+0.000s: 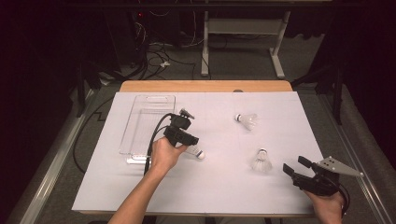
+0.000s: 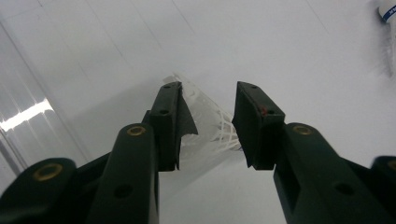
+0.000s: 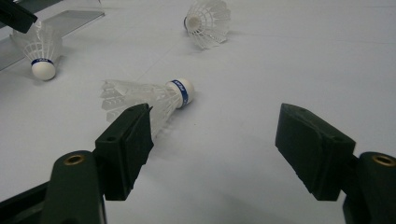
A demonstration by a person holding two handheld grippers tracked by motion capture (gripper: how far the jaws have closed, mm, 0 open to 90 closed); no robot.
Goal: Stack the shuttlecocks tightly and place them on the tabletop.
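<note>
White feathered shuttlecock (image 2: 210, 122) – lying on its side on the white sheet, beside the clear tray.

White feathered shuttlecocks (image 3: 149, 95) with blue bands, black gripper jaws, clear plastic tray (image 1: 140, 116), white table sheet (image 1: 224, 186).

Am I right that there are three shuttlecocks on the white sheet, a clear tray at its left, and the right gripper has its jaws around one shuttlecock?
Not quite: it is the left gripper whose jaws stand around a shuttlecock, as the left gripper view shows. The right gripper is open over bare sheet. The three shuttlecocks and the clear tray at the left of the white sheet are right.
</note>
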